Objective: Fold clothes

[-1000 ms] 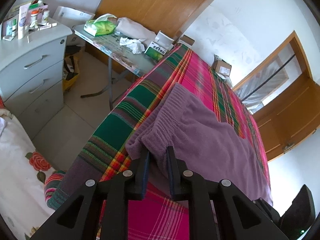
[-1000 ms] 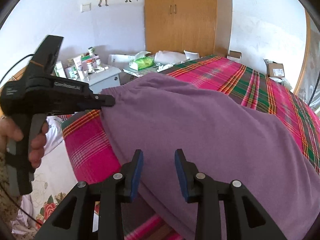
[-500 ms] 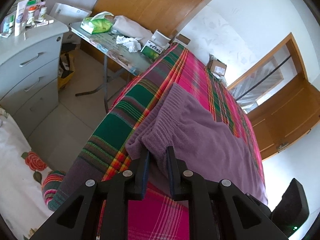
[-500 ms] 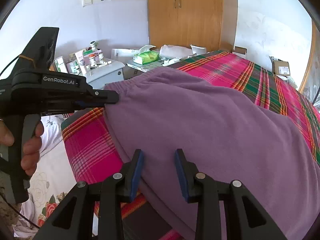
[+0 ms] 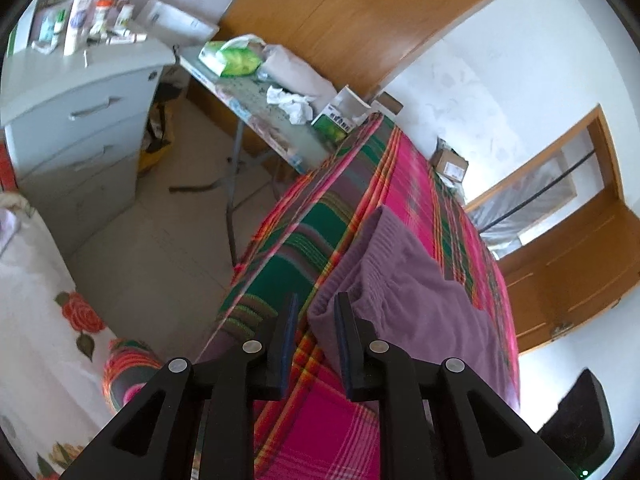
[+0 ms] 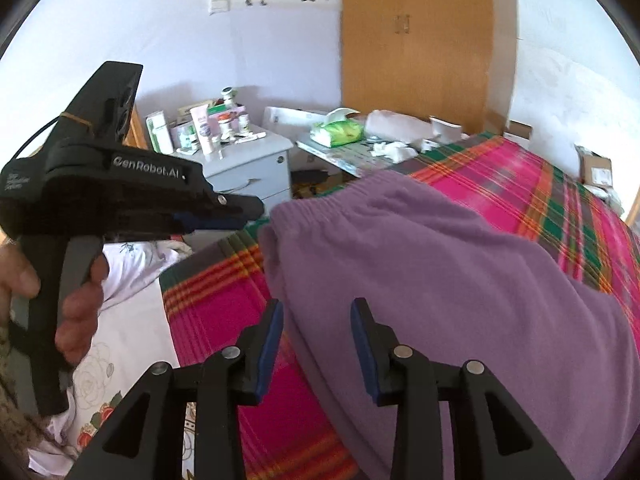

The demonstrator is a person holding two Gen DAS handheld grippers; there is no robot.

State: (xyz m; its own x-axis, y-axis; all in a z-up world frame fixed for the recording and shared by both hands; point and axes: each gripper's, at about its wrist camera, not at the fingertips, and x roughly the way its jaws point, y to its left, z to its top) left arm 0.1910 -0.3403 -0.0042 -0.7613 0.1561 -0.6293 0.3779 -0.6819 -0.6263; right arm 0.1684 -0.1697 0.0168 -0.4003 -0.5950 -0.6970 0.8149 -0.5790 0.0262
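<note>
Purple garment [image 6: 460, 280] lay flat on plaid bedcover [image 6: 224, 304], long axis running away to the right. L gripper [image 5: 316, 312] opening, waistband corner just ahead-right, w/ nothing pinched. R gripper [image 6: 316, 320] opening too, garment edge below its 2 fingers, unpinched. L nearer waistband.

Garment [image 6: 460, 264] on blanket [image 6: 224, 304] — dresser [image 6: 248, 160] behind

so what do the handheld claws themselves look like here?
Both are matte black plastic. The right claw has two angular fingers with blue pads and silver pivot screws; the left claw matches. Seen side-on, the left unit carries white "GenRobot.AI" lettering, a pistol handle with grey trigger, and a thin cable.
</note>
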